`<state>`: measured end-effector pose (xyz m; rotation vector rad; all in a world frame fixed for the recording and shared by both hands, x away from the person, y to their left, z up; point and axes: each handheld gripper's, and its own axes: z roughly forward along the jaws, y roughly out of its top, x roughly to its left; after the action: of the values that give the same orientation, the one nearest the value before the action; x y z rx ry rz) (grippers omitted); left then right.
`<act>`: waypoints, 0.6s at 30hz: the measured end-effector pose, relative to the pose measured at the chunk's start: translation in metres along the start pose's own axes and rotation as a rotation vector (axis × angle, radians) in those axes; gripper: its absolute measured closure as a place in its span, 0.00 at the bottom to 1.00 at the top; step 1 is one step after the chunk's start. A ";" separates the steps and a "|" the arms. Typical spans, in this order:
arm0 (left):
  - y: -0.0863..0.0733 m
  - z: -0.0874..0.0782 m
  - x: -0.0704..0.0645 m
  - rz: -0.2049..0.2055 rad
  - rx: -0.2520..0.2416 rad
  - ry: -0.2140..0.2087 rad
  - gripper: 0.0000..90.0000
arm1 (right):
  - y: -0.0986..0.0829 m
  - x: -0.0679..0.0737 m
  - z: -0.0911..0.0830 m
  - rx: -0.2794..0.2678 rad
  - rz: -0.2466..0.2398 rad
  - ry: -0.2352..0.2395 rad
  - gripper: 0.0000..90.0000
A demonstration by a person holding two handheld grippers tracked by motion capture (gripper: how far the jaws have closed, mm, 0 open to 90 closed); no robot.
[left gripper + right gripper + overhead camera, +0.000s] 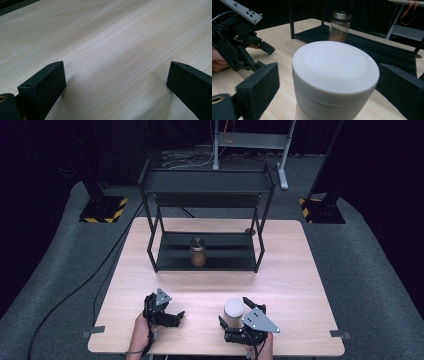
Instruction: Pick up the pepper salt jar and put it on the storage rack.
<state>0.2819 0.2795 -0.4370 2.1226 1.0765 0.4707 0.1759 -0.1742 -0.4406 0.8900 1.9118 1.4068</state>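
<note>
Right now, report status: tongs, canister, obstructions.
Left tongs open, idle on table. Right tongs open around white canister, not clamped. Jar on rack shelf ahead.

This looks like a lab or recording studio: black curtains close off the space behind a pale wooden desk standing on grey carpet. Stand bases marked with yellow-black hazard tape, loose floor cables and a grey metal frame surround it.

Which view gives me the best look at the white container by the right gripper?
The right gripper view: the white container stands close up between the open right gripper, lid and upper wall plain. The high view shows it small, partly behind the gripper. The left gripper view looks at bare table.
</note>
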 end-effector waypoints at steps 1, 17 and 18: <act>0.000 0.000 0.000 -0.001 0.000 0.000 0.02 | -0.001 0.001 0.000 -0.007 -0.001 -0.004 0.12; 0.000 0.000 -0.001 0.001 -0.002 0.002 0.02 | -0.009 -0.009 -0.001 -0.025 0.033 0.028 0.36; 0.000 0.000 -0.001 0.001 -0.001 0.002 0.02 | -0.010 -0.009 -0.002 -0.027 0.035 0.030 0.36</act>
<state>0.2815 0.2792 -0.4371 2.1220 1.0758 0.4738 0.1786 -0.1846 -0.4489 0.8983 1.9037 1.4701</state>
